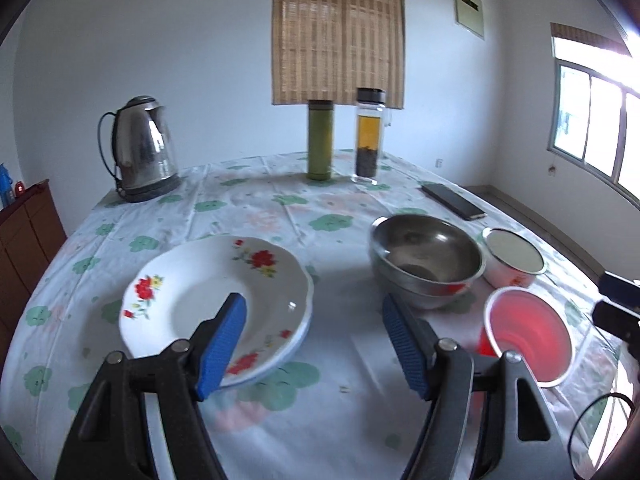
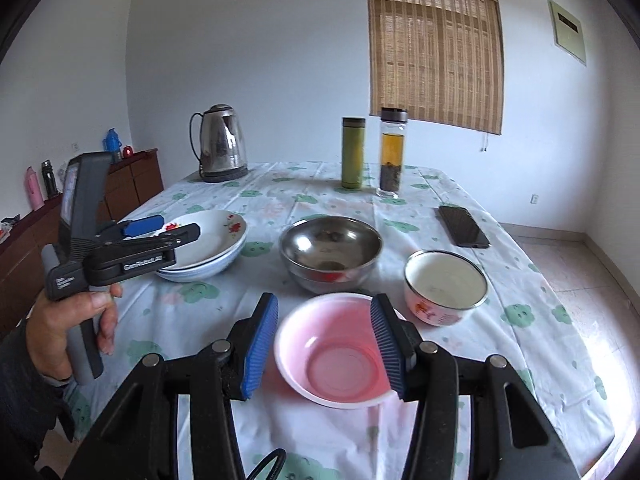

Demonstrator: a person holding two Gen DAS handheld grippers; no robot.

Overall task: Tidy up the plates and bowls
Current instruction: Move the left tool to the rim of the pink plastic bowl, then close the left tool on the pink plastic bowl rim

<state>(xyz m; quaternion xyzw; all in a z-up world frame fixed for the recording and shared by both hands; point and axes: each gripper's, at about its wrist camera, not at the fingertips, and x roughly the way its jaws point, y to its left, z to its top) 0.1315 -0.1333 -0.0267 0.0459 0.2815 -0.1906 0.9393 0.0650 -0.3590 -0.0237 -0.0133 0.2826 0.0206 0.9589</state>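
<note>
A stack of white flowered plates [image 1: 192, 292] [image 2: 216, 236] lies on the table's left. Stacked steel bowls [image 1: 428, 260] [image 2: 330, 248] sit in the middle. A white enamel bowl [image 1: 514, 258] [image 2: 446, 288] is to their right. A pink plastic bowl [image 1: 528, 336] [image 2: 332, 352] sits nearest. My left gripper [image 1: 314, 316] [image 2: 168, 228] is open and empty, its left finger over the plates' near rim. My right gripper [image 2: 324, 314] is open and empty, its jaws either side of the pink bowl, above it.
A steel kettle [image 1: 142, 148], a green flask [image 1: 320, 140] and a glass tea bottle [image 1: 368, 136] stand at the table's far side. A black phone [image 1: 454, 200] lies far right. A wooden cabinet [image 2: 132, 184] stands left of the floral-clothed table [image 1: 280, 208].
</note>
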